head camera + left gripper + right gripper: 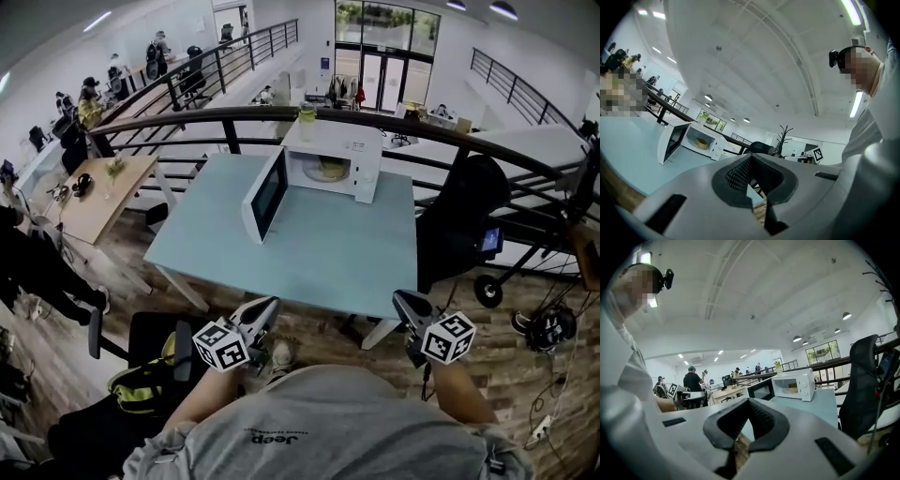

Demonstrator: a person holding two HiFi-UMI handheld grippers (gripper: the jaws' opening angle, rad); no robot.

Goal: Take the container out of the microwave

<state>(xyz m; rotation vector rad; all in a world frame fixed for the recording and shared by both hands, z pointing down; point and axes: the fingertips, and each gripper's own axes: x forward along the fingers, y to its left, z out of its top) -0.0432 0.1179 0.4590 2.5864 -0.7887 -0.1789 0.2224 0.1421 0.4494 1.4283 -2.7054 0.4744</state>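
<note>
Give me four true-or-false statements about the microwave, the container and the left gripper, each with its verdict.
1. The microwave has its door open. True.
2. The container sits on the table beside the microwave. False: it is inside the microwave.
3. The left gripper holds the container. False: its fingers are shut on nothing, far from the microwave.
4. A jar stands on top of the microwave. True.
</note>
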